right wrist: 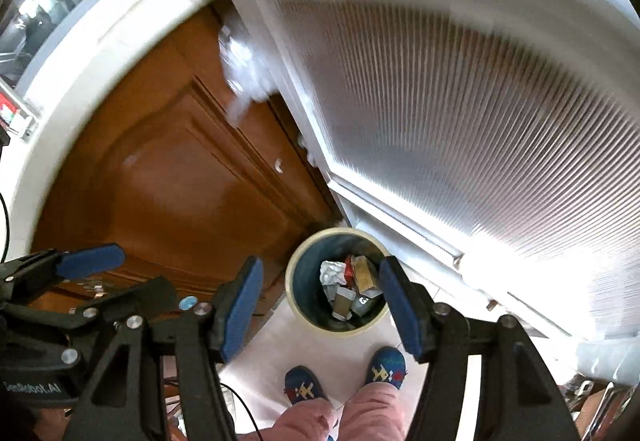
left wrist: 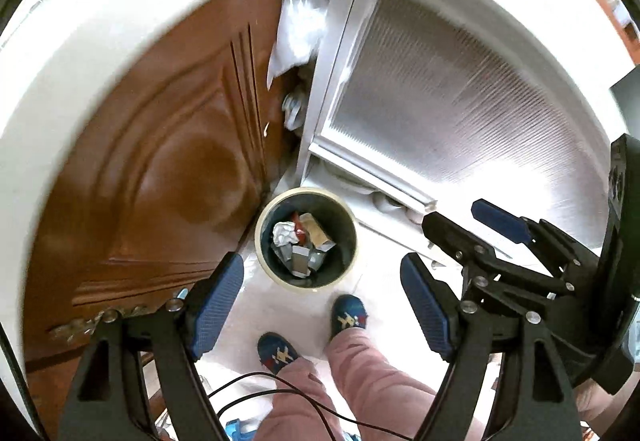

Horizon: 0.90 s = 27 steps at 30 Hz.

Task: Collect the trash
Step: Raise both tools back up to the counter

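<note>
A round trash bin (left wrist: 264, 233) with a cream rim and dark inside stands on the pale floor, also in the right wrist view (right wrist: 298, 301). Inside lie crumpled white paper (left wrist: 283, 232), a tan carton (left wrist: 316, 231) and other scraps. My left gripper (left wrist: 322, 301) is open and empty, high above the floor, pointing down at the bin. My right gripper (right wrist: 320, 305) is open and empty, likewise above the bin. Each gripper shows in the other's view: the right one (left wrist: 464, 219) at the right, the left one (right wrist: 176, 261) at the left.
A brown wooden door (left wrist: 160, 169) stands left of the bin, a white door with ribbed glass (left wrist: 440, 101) to its right. A white plastic bag (left wrist: 300, 17) hangs between them. The person's slippered feet (left wrist: 312, 333) stand just before the bin. A black cable (left wrist: 280, 393) trails below.
</note>
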{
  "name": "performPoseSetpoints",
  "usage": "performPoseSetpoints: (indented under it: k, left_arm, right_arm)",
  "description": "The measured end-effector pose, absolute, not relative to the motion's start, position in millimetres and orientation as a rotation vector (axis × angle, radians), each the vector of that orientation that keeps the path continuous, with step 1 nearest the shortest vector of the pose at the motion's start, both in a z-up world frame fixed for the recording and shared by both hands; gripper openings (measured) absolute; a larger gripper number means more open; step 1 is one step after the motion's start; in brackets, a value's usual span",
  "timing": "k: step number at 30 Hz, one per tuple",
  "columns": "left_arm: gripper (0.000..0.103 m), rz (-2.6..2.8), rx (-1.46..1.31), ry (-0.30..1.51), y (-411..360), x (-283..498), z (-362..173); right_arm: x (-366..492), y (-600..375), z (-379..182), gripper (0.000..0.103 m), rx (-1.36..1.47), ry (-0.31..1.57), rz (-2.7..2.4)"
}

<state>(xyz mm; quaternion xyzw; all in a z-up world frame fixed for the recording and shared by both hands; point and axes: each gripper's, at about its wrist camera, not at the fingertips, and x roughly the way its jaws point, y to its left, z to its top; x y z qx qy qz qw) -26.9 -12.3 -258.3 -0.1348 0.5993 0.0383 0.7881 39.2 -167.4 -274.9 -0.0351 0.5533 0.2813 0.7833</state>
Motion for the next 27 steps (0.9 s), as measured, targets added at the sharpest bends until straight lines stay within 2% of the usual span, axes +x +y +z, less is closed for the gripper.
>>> performPoseSetpoints:
  k: [7,18,27]
  left_arm:
    - [0.079,0.059,-0.309,1.253,-8.0,-34.4,-195.8]
    - [0.079,0.016,-0.248,1.070,2.0,-35.2,-79.2]
    - [0.079,-0.020,-0.168,0.940,11.5,-21.1,-0.8]
  right_arm:
    - [31.4,-174.5,-200.5,0.061,-0.050,1.128,0.606]
    - [14.4,-176.1,-72.3,0.061,-0.027,0.927,0.625]
    - [27.1,-175.0,-6.2,0.061,-0.008,0.793,0.619]
